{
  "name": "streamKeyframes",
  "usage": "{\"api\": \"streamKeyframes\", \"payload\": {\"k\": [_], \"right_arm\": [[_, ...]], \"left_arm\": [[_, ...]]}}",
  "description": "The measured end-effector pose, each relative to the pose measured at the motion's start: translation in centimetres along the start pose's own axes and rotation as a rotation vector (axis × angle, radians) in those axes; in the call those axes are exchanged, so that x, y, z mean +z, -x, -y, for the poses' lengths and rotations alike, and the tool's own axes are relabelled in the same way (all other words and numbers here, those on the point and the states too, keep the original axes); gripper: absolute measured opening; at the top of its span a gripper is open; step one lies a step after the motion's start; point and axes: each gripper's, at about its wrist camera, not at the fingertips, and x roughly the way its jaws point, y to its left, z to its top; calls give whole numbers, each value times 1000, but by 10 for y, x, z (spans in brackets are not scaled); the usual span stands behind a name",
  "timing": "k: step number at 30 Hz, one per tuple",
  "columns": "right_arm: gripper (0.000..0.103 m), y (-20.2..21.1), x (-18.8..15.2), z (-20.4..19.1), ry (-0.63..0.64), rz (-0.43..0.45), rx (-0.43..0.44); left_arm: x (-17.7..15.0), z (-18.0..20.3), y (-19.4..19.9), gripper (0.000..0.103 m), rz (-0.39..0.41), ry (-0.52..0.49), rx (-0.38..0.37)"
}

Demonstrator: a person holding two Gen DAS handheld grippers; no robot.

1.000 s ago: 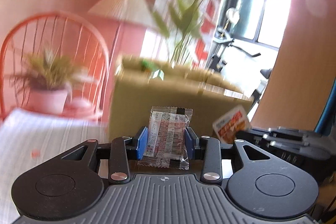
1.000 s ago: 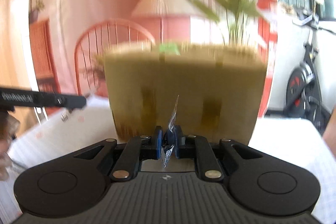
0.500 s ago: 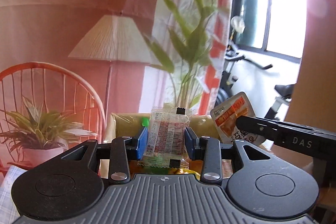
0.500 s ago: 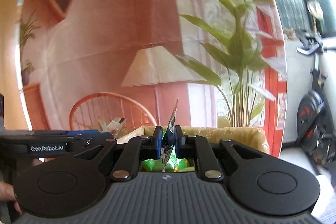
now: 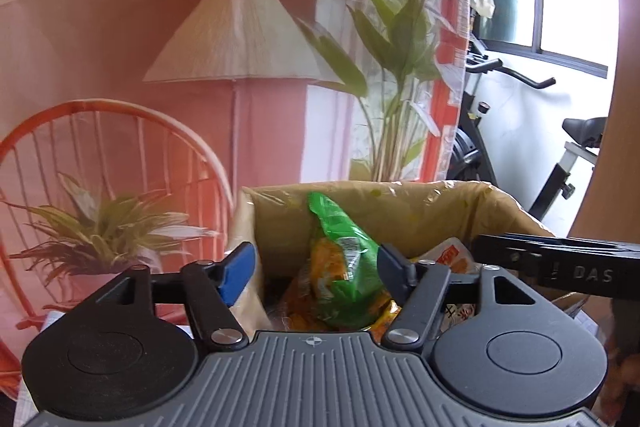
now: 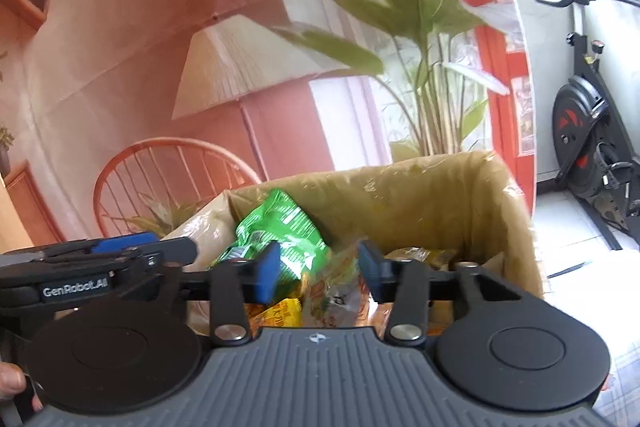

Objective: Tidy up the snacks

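Note:
A tan box lined with a plastic bag (image 5: 420, 211) holds several snack packets, with a green packet (image 5: 344, 247) on top. My left gripper (image 5: 316, 267) is open and empty just above the box's near rim. My right gripper (image 6: 318, 269) is also open and empty over the same box (image 6: 420, 203); the green packet (image 6: 280, 227) and orange and yellow packets (image 6: 280, 313) lie below it. The right gripper shows at the right edge of the left wrist view (image 5: 560, 259), and the left gripper shows at the left of the right wrist view (image 6: 100, 259).
A printed backdrop with a lamp and an orange chair (image 5: 120, 155) stands behind the box, beside a tall green plant (image 5: 392, 67). An exercise bike (image 6: 592, 131) stands at the right. A small potted plant (image 5: 100, 239) is left of the box.
Both grippers have opened. The clear red-printed packet has left the left gripper and the thin packet has left the right gripper. Both views now look down into the box.

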Motion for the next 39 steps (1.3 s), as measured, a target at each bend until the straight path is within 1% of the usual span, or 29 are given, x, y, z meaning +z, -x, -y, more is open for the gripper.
{"api": "streamKeyframes", "payload": {"k": [3, 5, 7, 8, 10, 12, 13, 14, 18, 22, 25, 30, 39], "right_arm": [[52, 10, 2, -2, 13, 1, -24], [64, 20, 3, -5, 39, 13, -46], [71, 28, 4, -11, 65, 20, -58], [79, 33, 4, -13, 76, 22, -62], [88, 43, 4, -18, 97, 33, -68], [94, 54, 3, -24, 117, 43, -76], [101, 59, 3, -27, 122, 47, -79], [103, 64, 2, -29, 124, 54, -79], [103, 81, 1, -40, 139, 59, -71], [103, 98, -1, -49, 132, 70, -65], [103, 110, -4, -56, 136, 60, -61], [103, 137, -13, -67, 140, 96, -70], [103, 191, -19, -87, 125, 138, -80]], "left_arm": [[3, -5, 11, 74, -4, 17, 12], [4, -5, 20, 84, 7, 20, 12], [4, -7, 32, 92, 21, 33, 8], [4, -7, 38, 93, 29, 41, 10], [3, -7, 50, 93, 42, 46, 14], [1, -4, 61, 93, 52, 32, 27], [0, -3, 66, 94, 52, 25, 39], [-1, -1, 71, 94, 52, 17, 51], [-5, 6, 94, 94, 78, -23, 113], [-7, 10, 118, 94, 110, -18, 142], [-9, 10, 136, 94, 130, -10, 151], [-14, 16, 163, 94, 141, -25, 159], [-26, 19, 222, 94, 152, -12, 173]]}}
